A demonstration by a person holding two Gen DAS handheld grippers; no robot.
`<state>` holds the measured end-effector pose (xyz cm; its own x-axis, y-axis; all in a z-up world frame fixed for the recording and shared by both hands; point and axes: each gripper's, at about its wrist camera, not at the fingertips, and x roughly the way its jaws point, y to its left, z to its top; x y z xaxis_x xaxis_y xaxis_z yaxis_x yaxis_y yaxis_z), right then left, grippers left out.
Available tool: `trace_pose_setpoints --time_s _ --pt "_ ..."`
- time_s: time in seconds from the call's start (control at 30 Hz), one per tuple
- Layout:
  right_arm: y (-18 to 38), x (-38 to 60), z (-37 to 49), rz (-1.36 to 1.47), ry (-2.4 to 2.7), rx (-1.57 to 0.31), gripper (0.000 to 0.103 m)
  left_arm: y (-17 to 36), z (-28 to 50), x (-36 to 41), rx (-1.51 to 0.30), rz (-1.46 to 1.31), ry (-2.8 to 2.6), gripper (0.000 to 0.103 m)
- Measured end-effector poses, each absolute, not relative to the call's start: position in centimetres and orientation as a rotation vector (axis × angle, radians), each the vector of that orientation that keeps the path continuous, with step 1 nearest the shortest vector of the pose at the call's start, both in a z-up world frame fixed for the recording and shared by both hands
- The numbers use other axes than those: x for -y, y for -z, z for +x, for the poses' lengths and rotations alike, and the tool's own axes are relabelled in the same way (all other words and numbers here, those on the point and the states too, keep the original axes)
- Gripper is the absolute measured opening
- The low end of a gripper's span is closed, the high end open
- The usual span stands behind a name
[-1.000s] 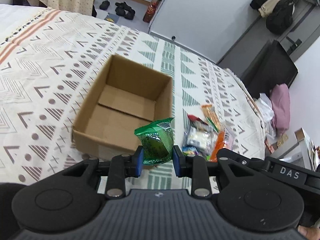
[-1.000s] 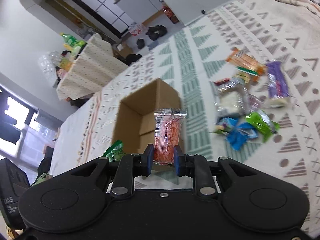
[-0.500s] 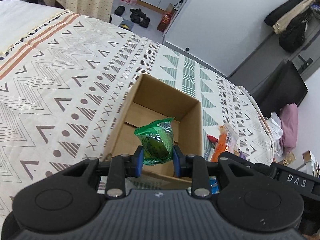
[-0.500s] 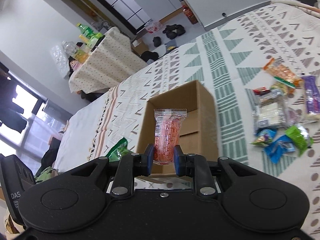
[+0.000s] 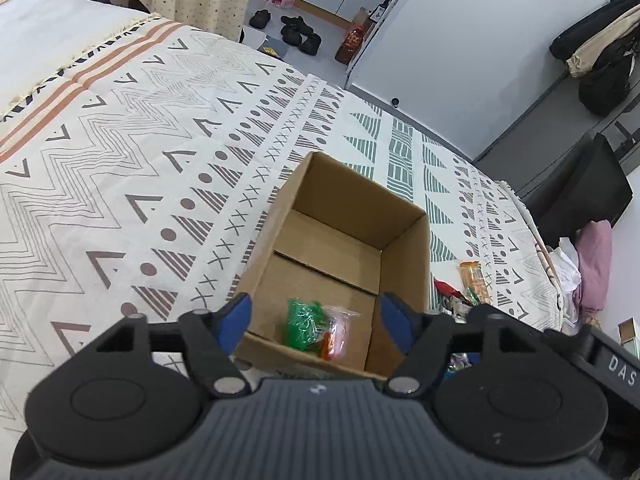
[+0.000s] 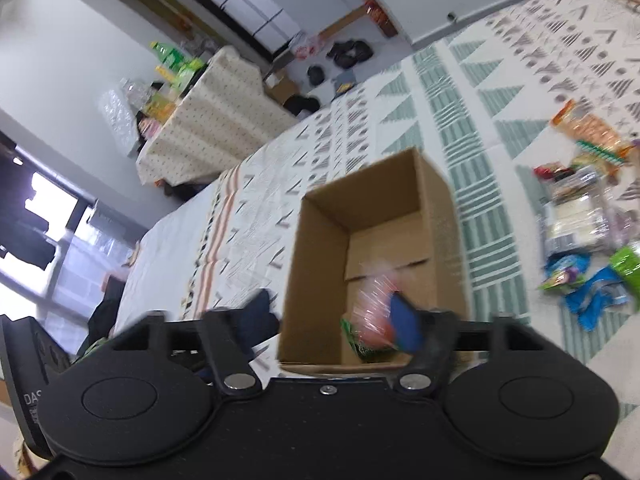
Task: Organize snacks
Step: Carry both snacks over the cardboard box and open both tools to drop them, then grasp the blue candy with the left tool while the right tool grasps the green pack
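An open cardboard box [image 5: 404, 248] stands on the patterned bedspread; it also shows in the right wrist view [image 6: 316, 264]. A green snack packet [image 5: 302, 322] and an orange snack packet [image 5: 336, 332] lie inside it near the front wall. In the right wrist view the orange packet [image 6: 372, 306] is blurred above the green packet [image 6: 354, 342]. My left gripper [image 5: 316, 320] is open and empty above the box's near edge. My right gripper [image 6: 332, 320] is open and empty over the same edge.
Several loose snack packets [image 6: 580, 216] lie on the bedspread [image 5: 120, 160] right of the box, partly seen in the left wrist view [image 5: 472, 284]. A covered table [image 6: 208, 120] with bottles stands beyond the bed. Shoes [image 5: 296, 32] lie on the floor.
Both grippers opened and let go of their packets. The green and orange packets dropped into the box. Both grippers moved closer over the box.
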<state>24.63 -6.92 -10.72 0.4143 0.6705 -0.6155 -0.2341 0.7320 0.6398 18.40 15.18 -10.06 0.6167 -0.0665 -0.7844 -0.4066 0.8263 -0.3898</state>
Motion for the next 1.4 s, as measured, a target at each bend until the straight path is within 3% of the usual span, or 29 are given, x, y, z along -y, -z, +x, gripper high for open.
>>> trace_pose_setpoints --time_s 0.27,0.6,1.4 --pt "9.8 12.1 23.3 0.471 -0.508 -0.975 0.083 8.6 17.3 -12.3 -0.886 -0.562 -0.210 0.092" --pt "8.5 18.3 21.4 0.429 -0.439 -0.938 0.093 7.7 16.4 -7.3 -0.892 -0.522 -0.171 0.099" --pt "9.9 27.2 19.6 0.325 -0.402 -0.909 0.102 9.9 16.7 2.1 -0.915 -0.428 -0.114 0.101"
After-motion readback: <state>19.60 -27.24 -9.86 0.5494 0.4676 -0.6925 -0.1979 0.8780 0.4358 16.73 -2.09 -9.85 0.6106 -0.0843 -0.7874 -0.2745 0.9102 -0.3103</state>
